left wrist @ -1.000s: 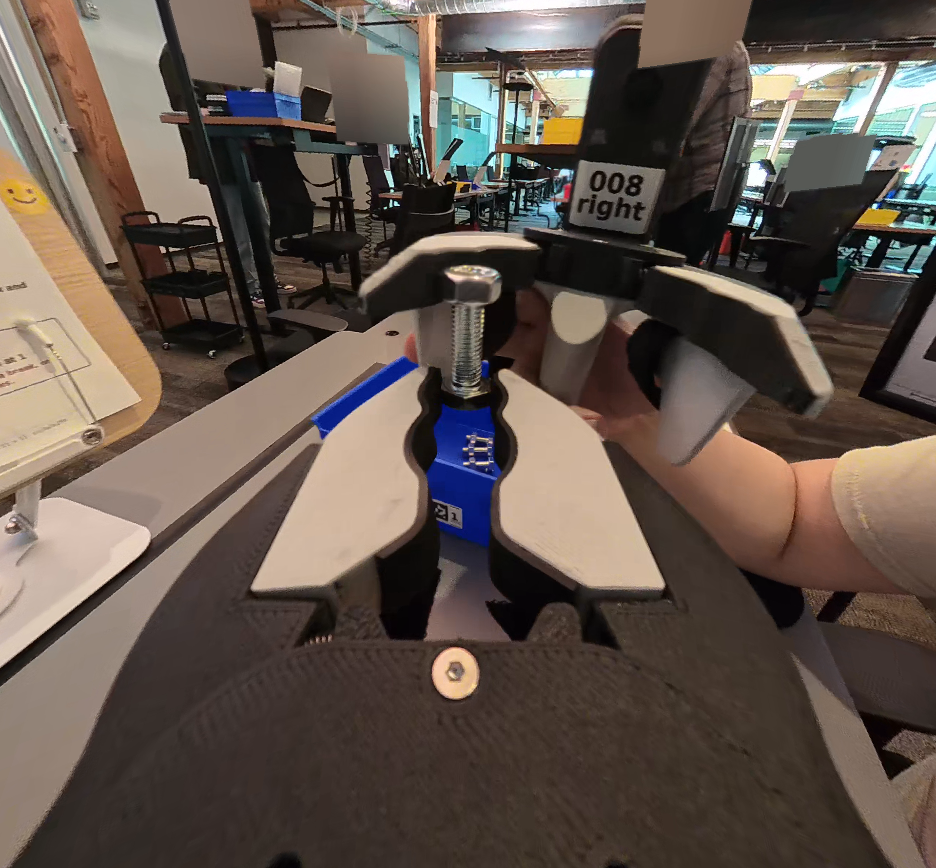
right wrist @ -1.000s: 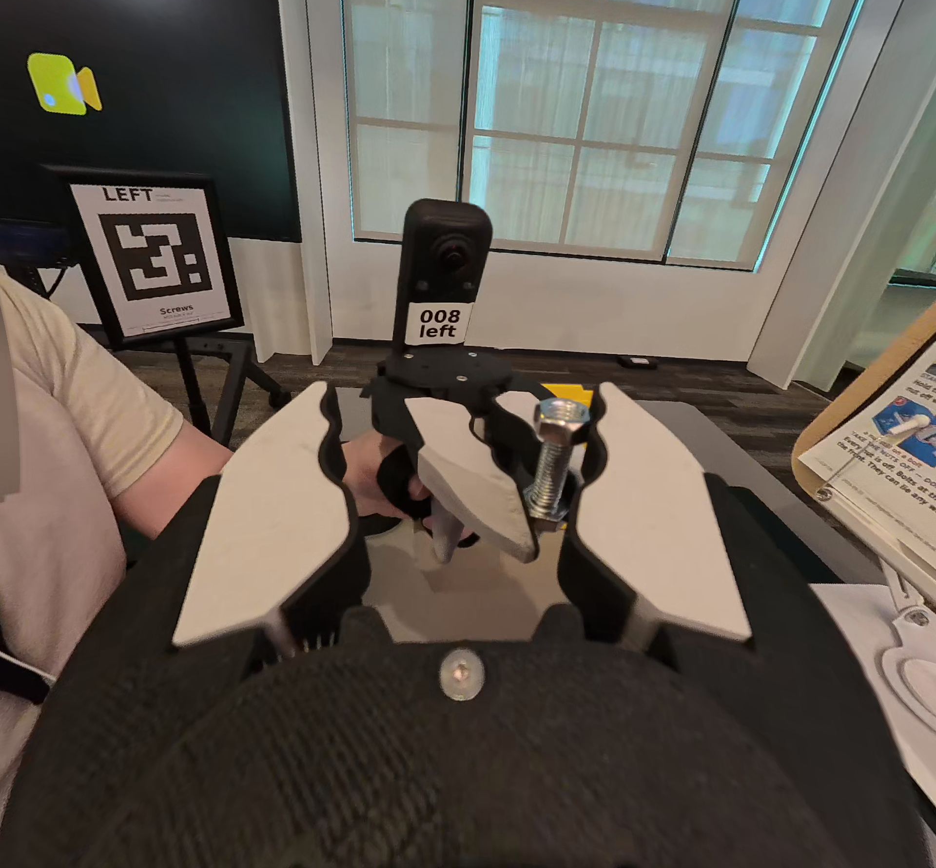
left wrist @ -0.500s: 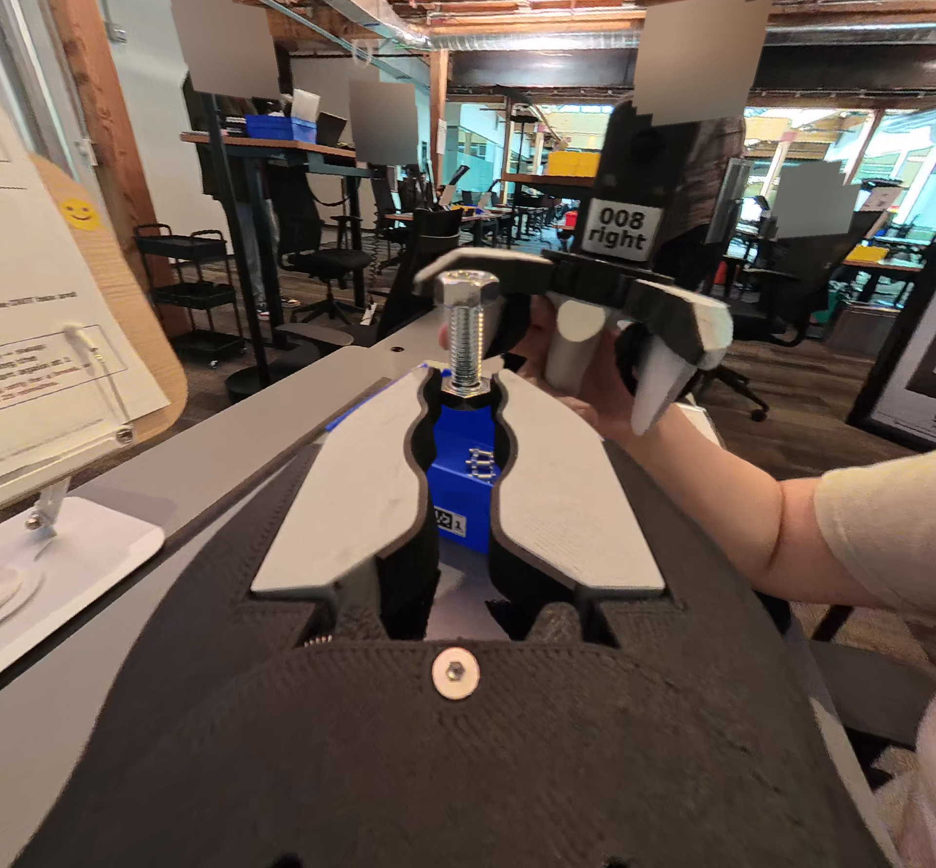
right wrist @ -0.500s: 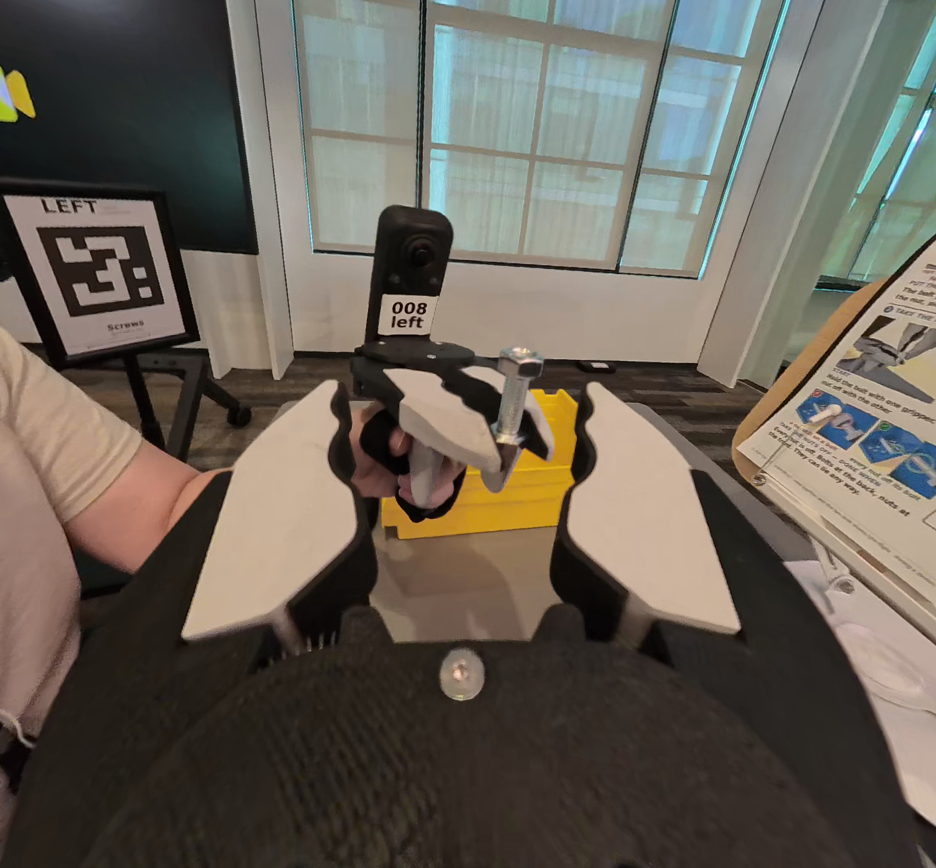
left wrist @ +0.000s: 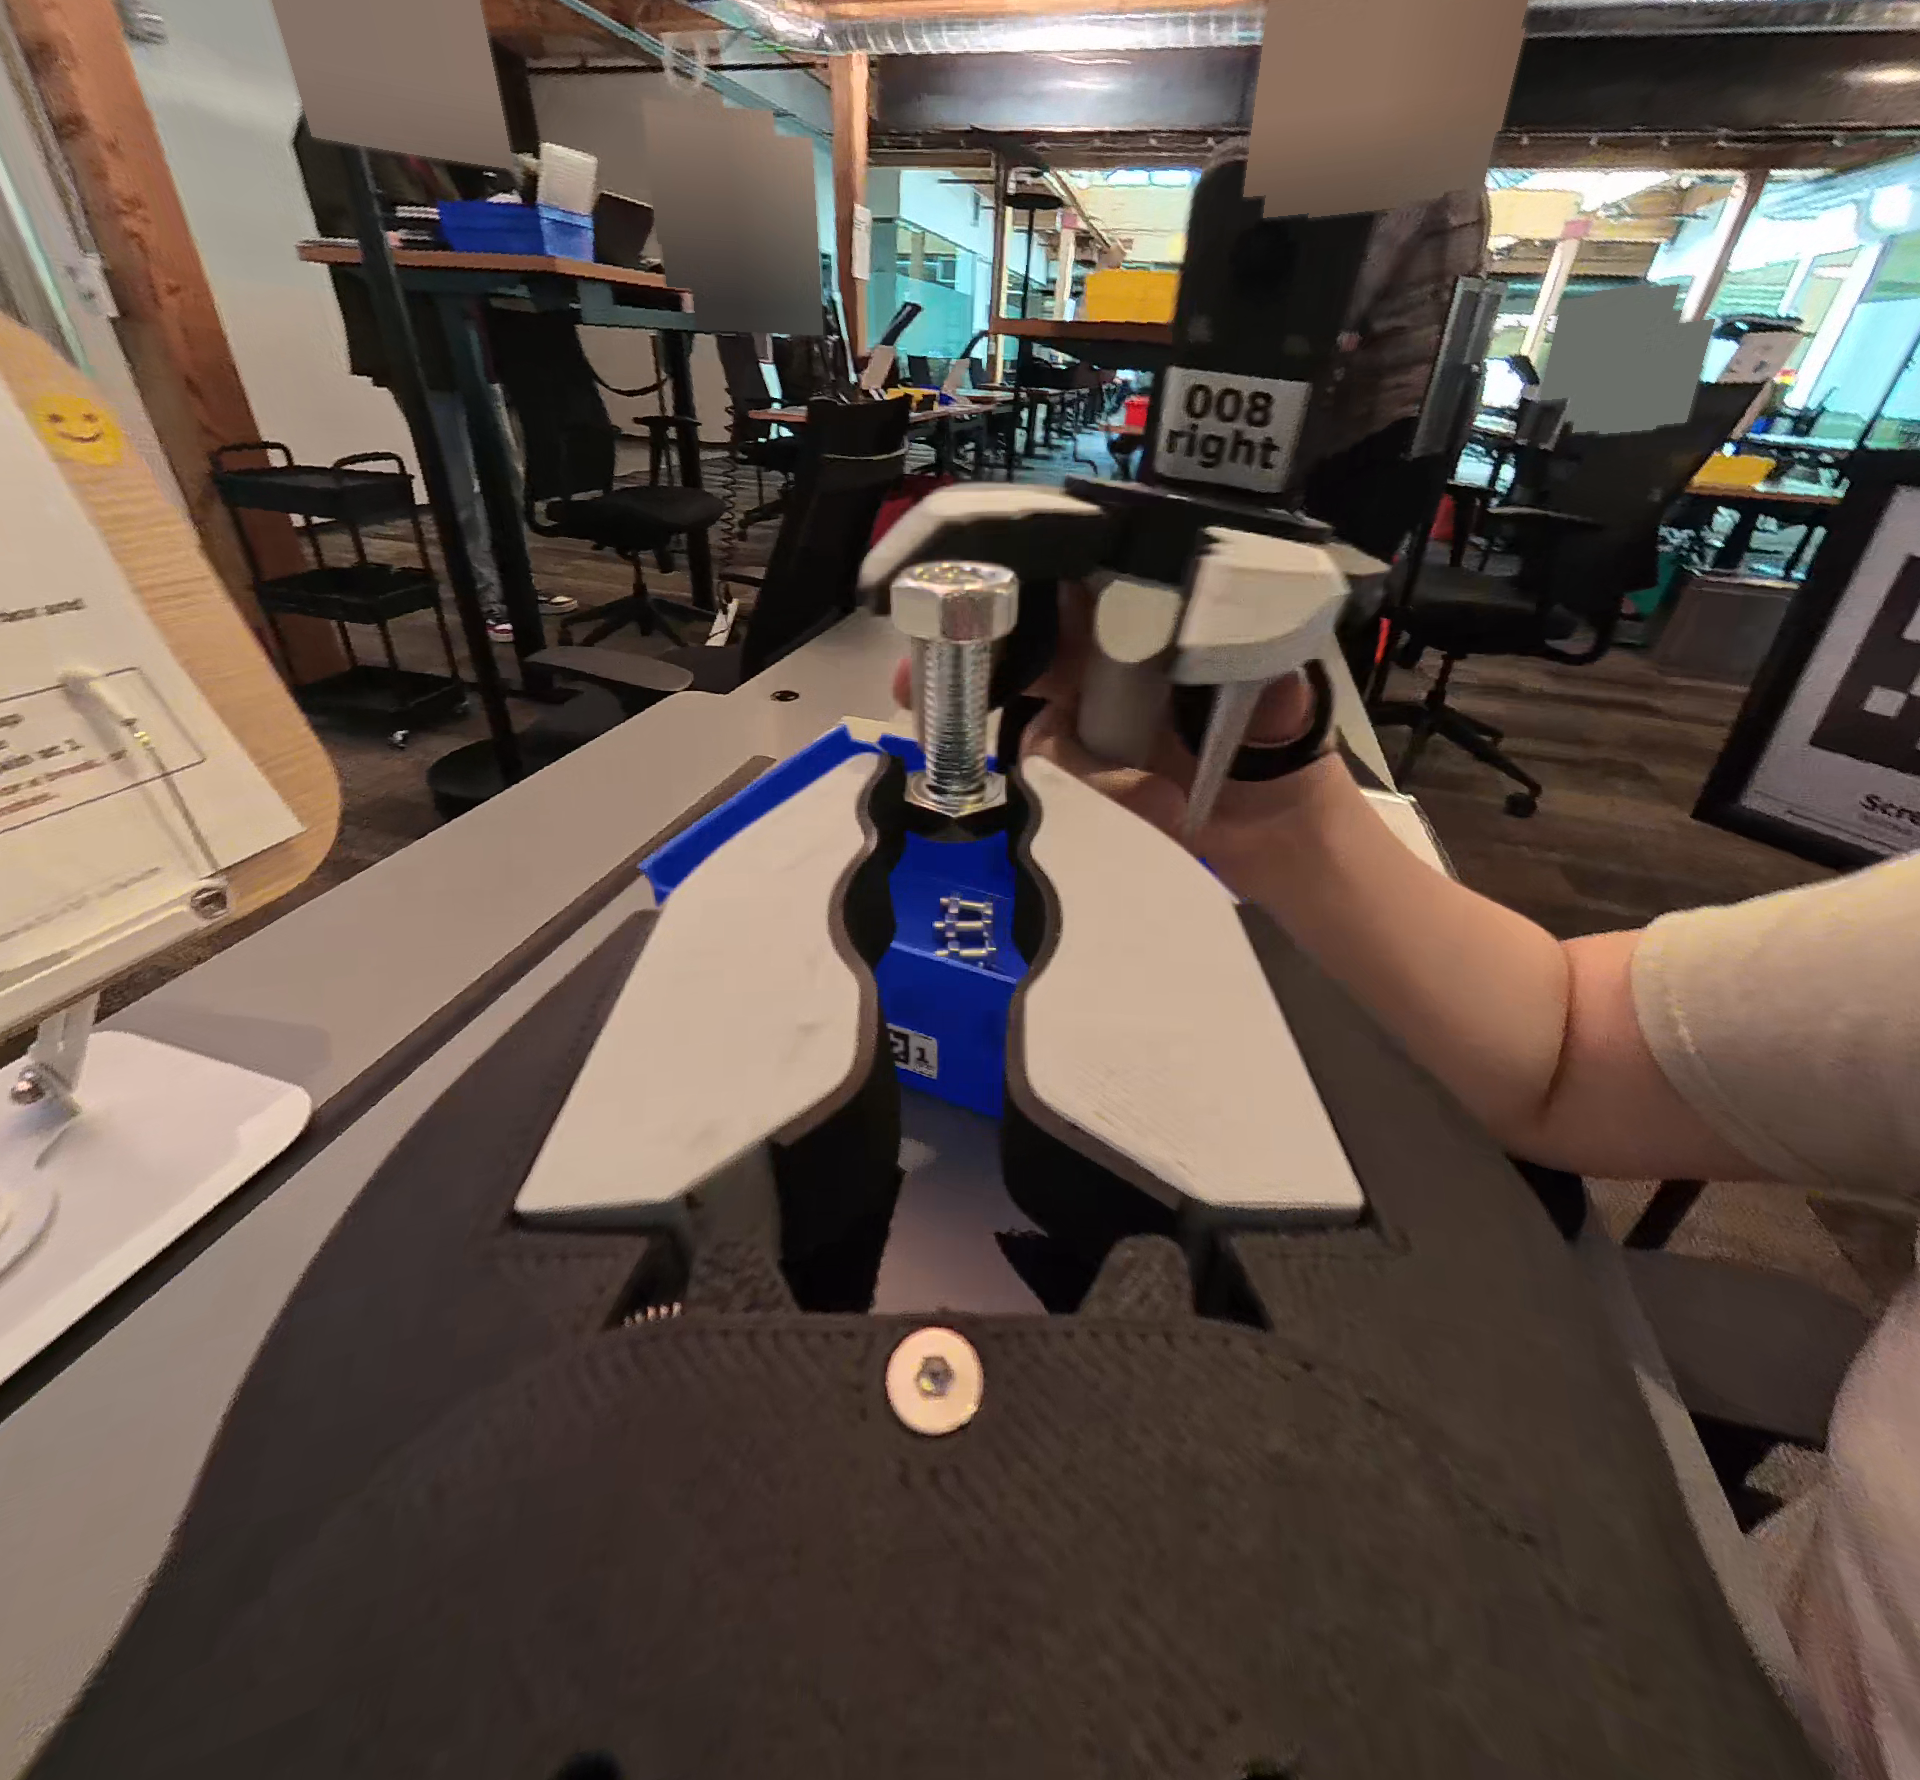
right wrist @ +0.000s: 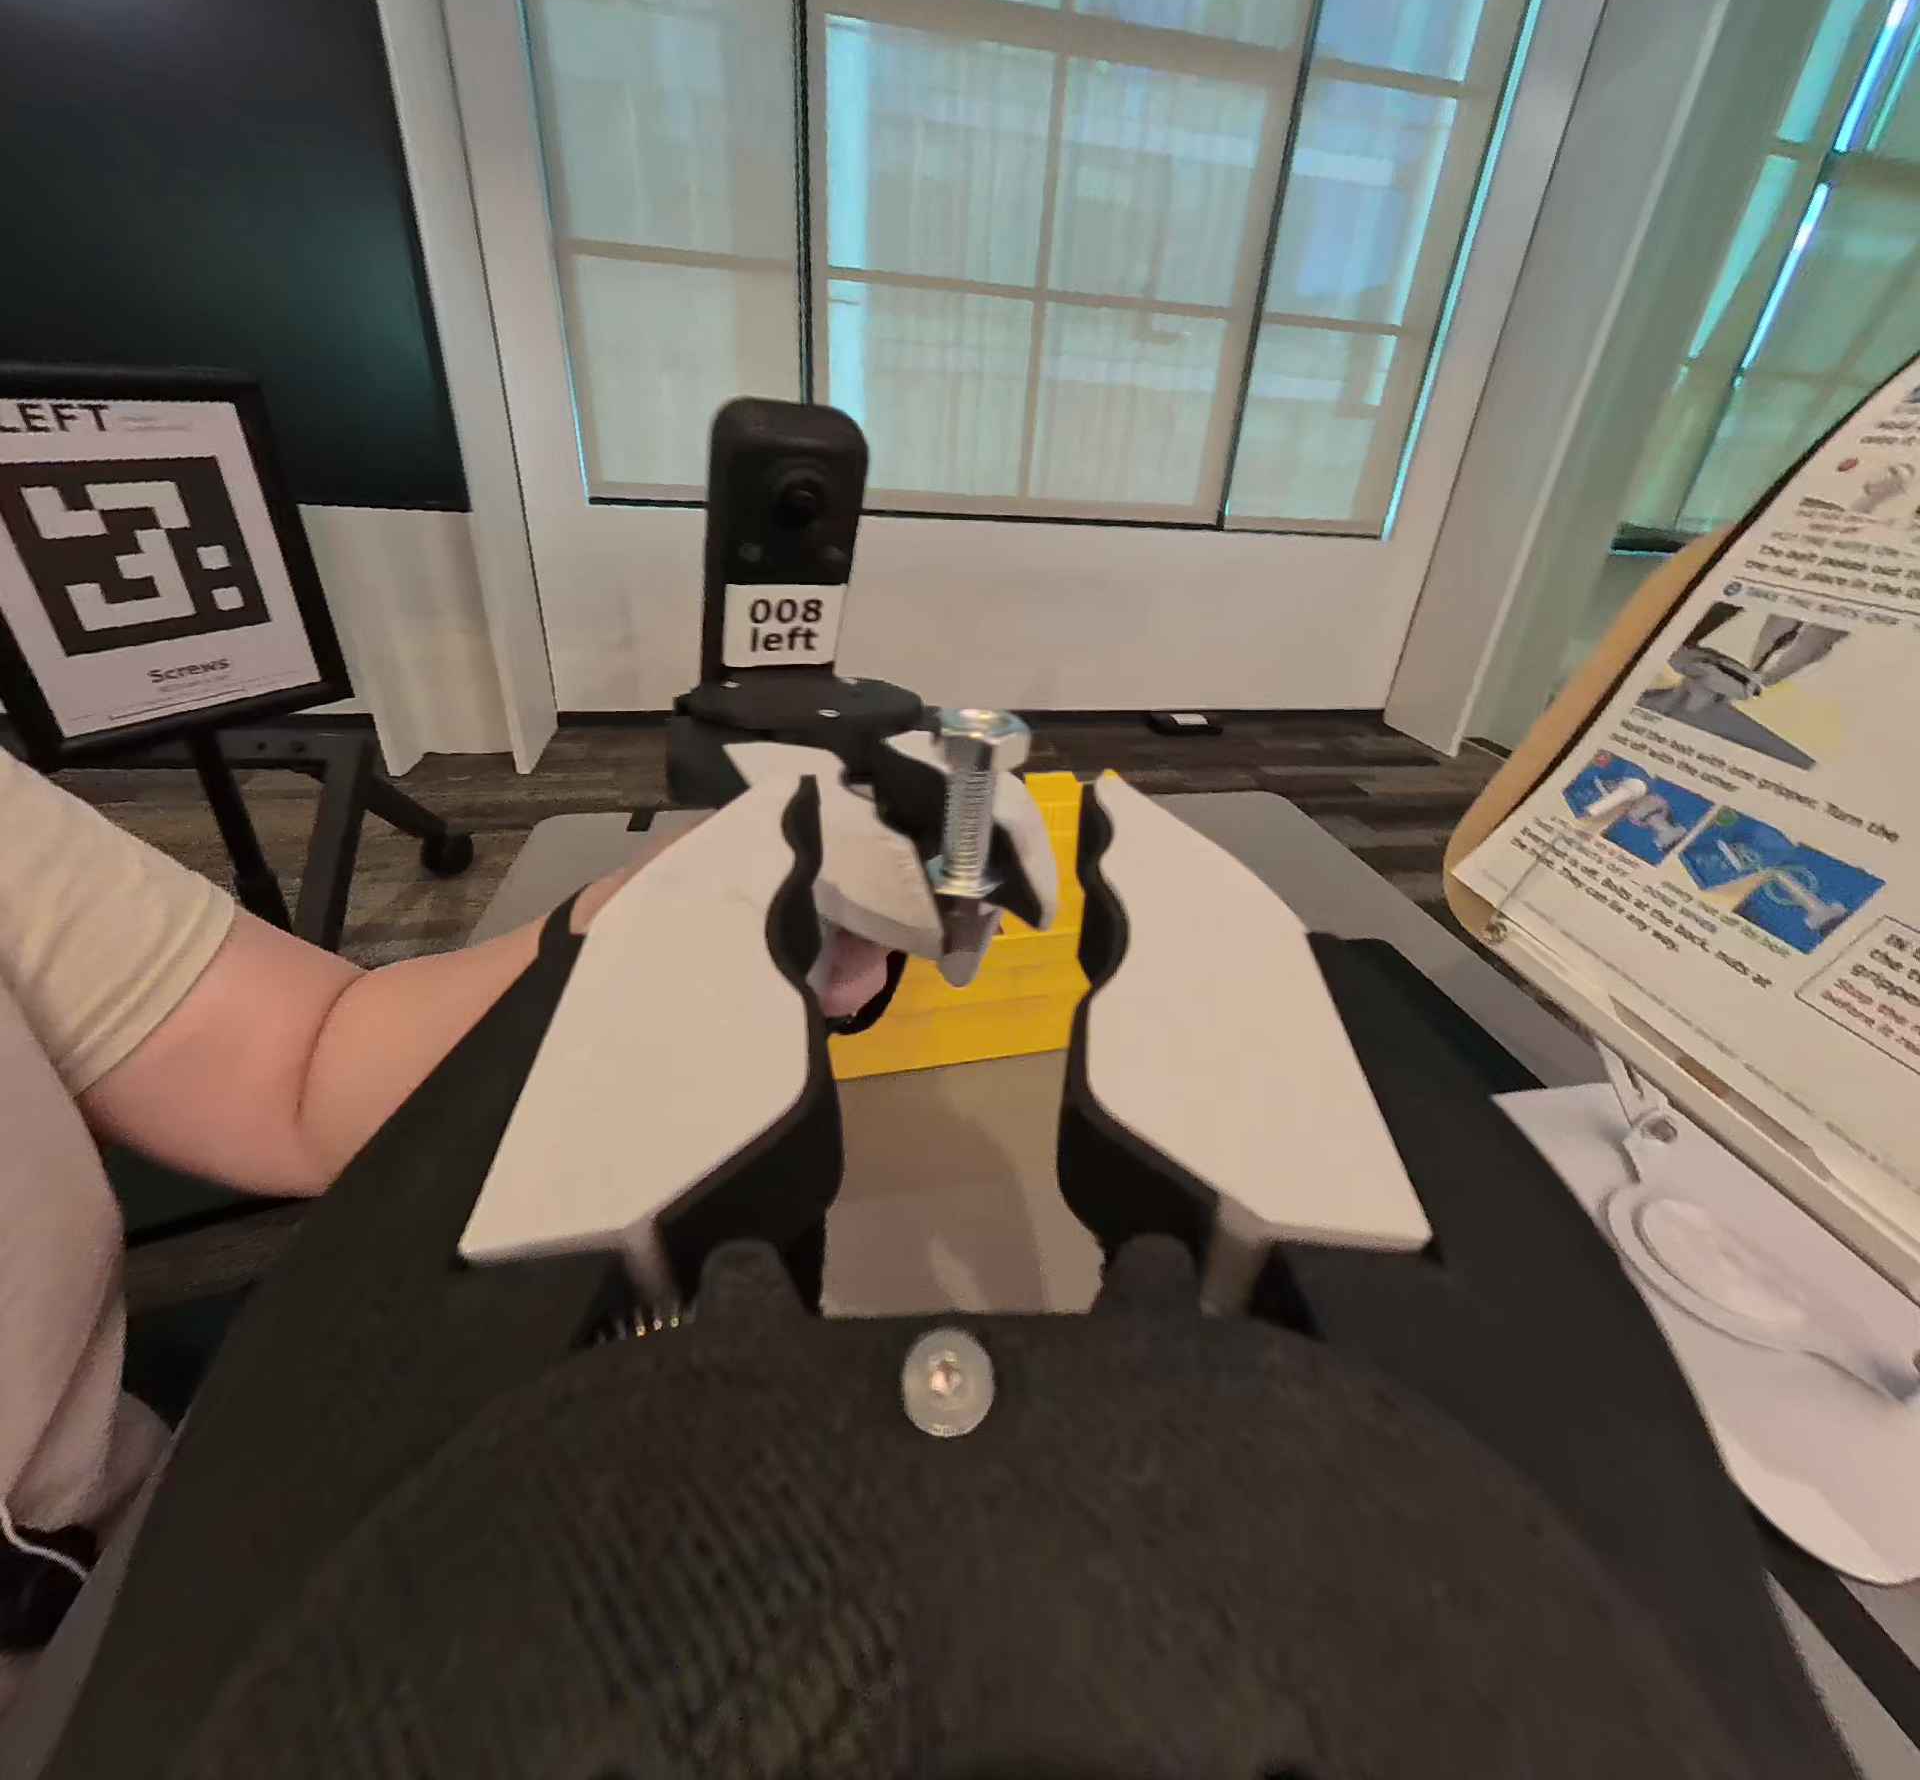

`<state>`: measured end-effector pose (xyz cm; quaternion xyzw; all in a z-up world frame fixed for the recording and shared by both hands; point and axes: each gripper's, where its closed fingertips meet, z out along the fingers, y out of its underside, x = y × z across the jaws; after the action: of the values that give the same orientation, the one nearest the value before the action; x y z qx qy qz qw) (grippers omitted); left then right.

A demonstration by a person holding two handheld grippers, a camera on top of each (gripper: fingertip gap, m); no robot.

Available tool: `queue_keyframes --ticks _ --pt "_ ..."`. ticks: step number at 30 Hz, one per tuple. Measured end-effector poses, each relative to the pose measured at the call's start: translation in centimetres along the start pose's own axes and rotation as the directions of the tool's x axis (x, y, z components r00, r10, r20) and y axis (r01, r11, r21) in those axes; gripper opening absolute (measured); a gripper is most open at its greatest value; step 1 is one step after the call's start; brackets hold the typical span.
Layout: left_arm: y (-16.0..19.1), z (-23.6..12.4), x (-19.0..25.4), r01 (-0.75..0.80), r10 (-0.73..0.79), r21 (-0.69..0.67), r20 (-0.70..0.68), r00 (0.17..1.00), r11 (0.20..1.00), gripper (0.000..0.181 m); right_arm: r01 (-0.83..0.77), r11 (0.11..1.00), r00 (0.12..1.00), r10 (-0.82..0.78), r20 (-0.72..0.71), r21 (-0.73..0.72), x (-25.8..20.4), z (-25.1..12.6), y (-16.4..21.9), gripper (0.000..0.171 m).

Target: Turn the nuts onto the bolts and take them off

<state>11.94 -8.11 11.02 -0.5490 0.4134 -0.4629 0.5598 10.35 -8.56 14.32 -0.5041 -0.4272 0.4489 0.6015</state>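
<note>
A silver bolt (left wrist: pixel 951 681) stands upright, head up, with a nut (left wrist: pixel 951 795) near its lower end. My left gripper (left wrist: pixel 951 790) is shut on that lower end, at the nut. It also shows in the right wrist view (right wrist: pixel 961 909), holding the bolt (right wrist: pixel 971 811). My right gripper (right wrist: pixel 940 795) is open and empty, its fingers (right wrist: pixel 1216 1003) apart on either side of the bolt's line. In the left wrist view it (left wrist: pixel 1122 577) sits just behind and right of the bolt head, apart from it.
A blue bin (left wrist: pixel 940 992) with small hardware sits on the grey table (left wrist: pixel 468 899) below my left gripper. A yellow bin (right wrist: pixel 966 1018) sits beyond my right. An instruction sheet on a wooden stand (right wrist: pixel 1714 847) is close by, as is a marker sign (right wrist: pixel 135 577). My left and right fingertips are right by each other.
My right gripper has drawn back from the bolt head and its jaws have narrowed, still open. My left gripper has kept its hold on the bolt and tilted slightly.
</note>
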Motion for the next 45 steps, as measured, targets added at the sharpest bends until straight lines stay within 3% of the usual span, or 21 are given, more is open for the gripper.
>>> queue_keyframes --ticks 5,14,19,21,25,31,35,38,43,45 --pt "0.8 0.8 1.3 -0.047 0.045 -0.054 -0.036 0.998 0.997 0.018 -0.028 0.999 0.999 0.028 -0.02 0.021 0.6 -0.2 -0.1 0.038" --pt "1.6 1.8 1.7 -0.101 0.101 -0.101 -0.006 0.995 0.99 0.018 0.0 0.999 1.0 0.001 0.027 -0.04 -0.8 1.1 1.2 0.041" --pt "0.7 0.6 0.1 -0.062 0.065 -0.061 0.055 0.996 0.996 0.018 -0.033 0.999 0.997 0.034 0.068 -0.019 -1.1 0.2 0.2 0.047" --pt "0.0 -0.5 -1.2 -0.044 0.047 -0.031 0.105 0.993 0.999 0.019 -0.025 1.0 0.996 0.025 0.088 -0.005 -1.2 -0.5 -0.2 0.038" --pt "-1.1 -1.6 -1.0 -0.02 0.019 0.015 0.062 0.998 1.0 0.019 -0.044 0.999 0.998 0.043 0.034 0.021 -0.2 -0.6 -0.4 0.033" --pt "0.9 0.9 2.0 -0.093 0.09 -0.089 -0.039 0.995 0.992 0.018 -0.09 0.996 0.995 0.089 0.055 0.021 -0.4 0.6 0.5 0.036" --pt "2.5 1.9 2.1 -0.158 0.157 -0.163 -0.022 0.987 0.974 0.018 -0.061 0.995 0.994 0.068 0.086 -0.075 -1.5 1.4 1.9 0.043" --pt "2.1 1.8 2.2 -0.134 0.131 -0.136 -0.028 0.991 0.982 0.018 0.017 0.997 0.997 -0.012 0.07 -0.073 -1.6 1.0 1.6 0.047" --pt "0.4 0.3 0.9 -0.098 0.099 -0.076 0.019 0.995 0.992 0.019 -0.01 0.999 0.99 0.017 0.137 -0.052 -2.1 -0.4 0.5 0.047" --pt "-0.2 -0.6 -0.3 -0.068 0.072 -0.052 0.068 0.995 0.996 0.018 -0.001 1.0 0.987 0.002 0.159 -0.006 -2.4 -0.9 -0.4 0.034"
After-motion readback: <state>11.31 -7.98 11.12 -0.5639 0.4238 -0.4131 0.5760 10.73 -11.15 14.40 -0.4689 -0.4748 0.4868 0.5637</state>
